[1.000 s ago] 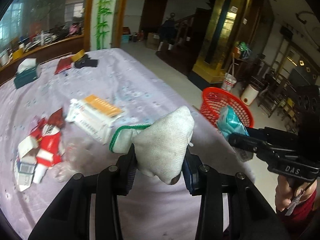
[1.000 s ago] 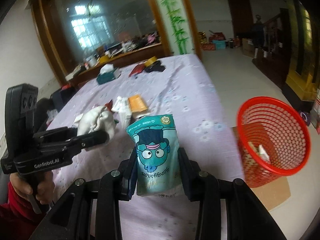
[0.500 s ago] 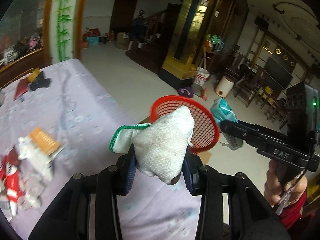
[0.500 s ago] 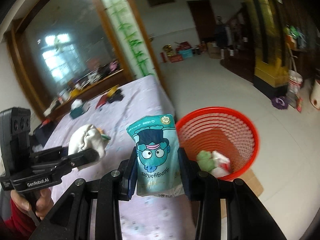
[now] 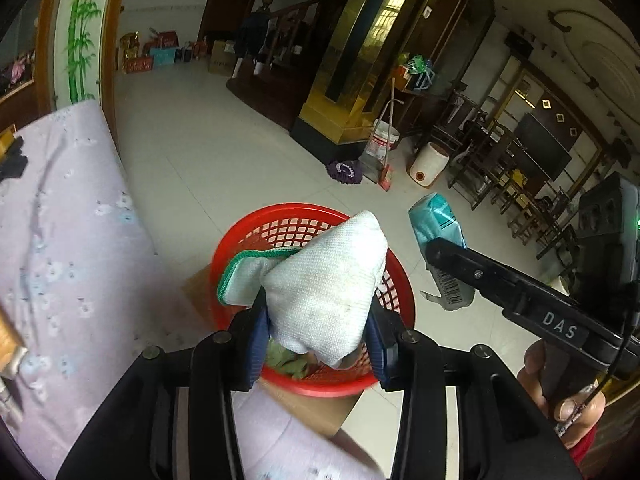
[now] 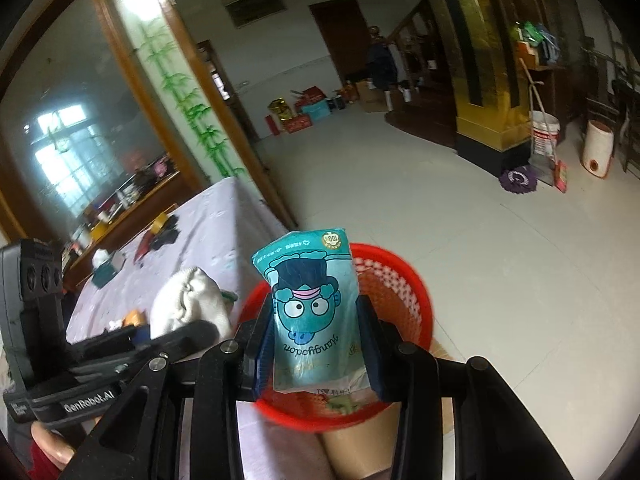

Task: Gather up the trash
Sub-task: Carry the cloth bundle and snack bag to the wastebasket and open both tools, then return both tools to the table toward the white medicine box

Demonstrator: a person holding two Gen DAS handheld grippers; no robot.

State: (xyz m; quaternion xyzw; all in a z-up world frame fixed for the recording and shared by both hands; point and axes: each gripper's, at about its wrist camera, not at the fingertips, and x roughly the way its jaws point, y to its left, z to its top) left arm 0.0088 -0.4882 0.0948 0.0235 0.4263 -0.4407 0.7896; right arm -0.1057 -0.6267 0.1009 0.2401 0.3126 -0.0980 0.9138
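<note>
My left gripper (image 5: 316,340) is shut on a white cloth with a green hem (image 5: 320,280) and holds it right above the red mesh basket (image 5: 236,240). My right gripper (image 6: 316,352) is shut on a teal cartoon snack bag (image 6: 312,300), held upright over the same basket (image 6: 412,292). Green scraps (image 5: 284,360) lie in the basket. In the left wrist view the right gripper (image 5: 440,264) with the bag (image 5: 436,224) is to the right of the basket. In the right wrist view the left gripper (image 6: 188,324) with the cloth (image 6: 188,296) is at the left.
The table with a lilac floral cloth (image 5: 60,240) lies at left, its edge beside the basket. Cardboard (image 6: 360,448) sits under the basket. Boxes and dark items (image 6: 160,236) lie far back on the table. A mop, buckets and chairs (image 5: 384,156) stand across the tiled floor.
Both grippers have swung right, away from the table, and now hang over the red basket. Each still grips its item.
</note>
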